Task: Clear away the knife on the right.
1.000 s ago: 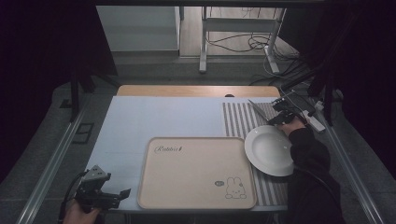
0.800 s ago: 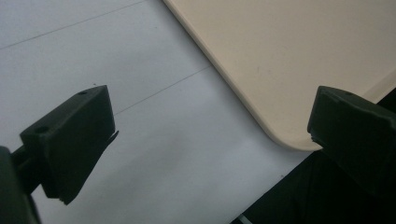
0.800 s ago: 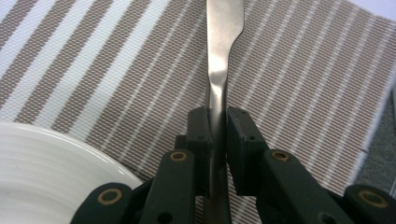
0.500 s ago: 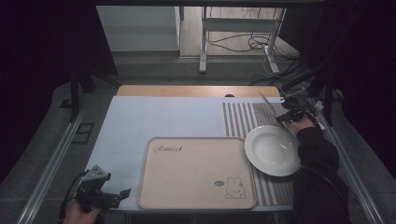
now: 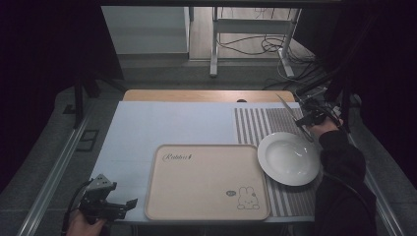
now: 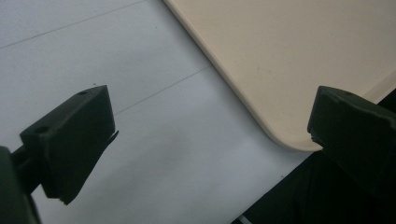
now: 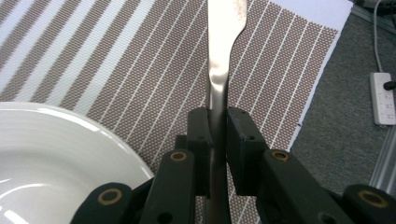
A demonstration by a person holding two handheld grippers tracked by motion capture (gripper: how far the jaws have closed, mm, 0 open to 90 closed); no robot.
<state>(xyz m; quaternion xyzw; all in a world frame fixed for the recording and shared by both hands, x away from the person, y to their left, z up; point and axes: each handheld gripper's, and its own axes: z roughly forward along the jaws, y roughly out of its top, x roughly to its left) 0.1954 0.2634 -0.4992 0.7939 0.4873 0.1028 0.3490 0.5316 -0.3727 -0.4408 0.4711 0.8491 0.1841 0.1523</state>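
While my left gripper [image 5: 130, 202] waits with jaws wide apart and empty near the tray's [image 5: 206, 182] near-left corner, I hold a metal knife [image 7: 219, 70] clamped by its handle in my right gripper [image 7: 217, 140], above the striped placemat [image 7: 154, 60] just beside the white plate [image 5: 289, 158]. I judge the knife is kept there to be laid on the mat at the plate's right.

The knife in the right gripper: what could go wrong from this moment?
1. The right gripper pinches the knife on a narrow, shiny part of the metal, so it may slip or swing in the grip.
2. The white plate lies close beside it on the striped mat; a low move could knock its rim.
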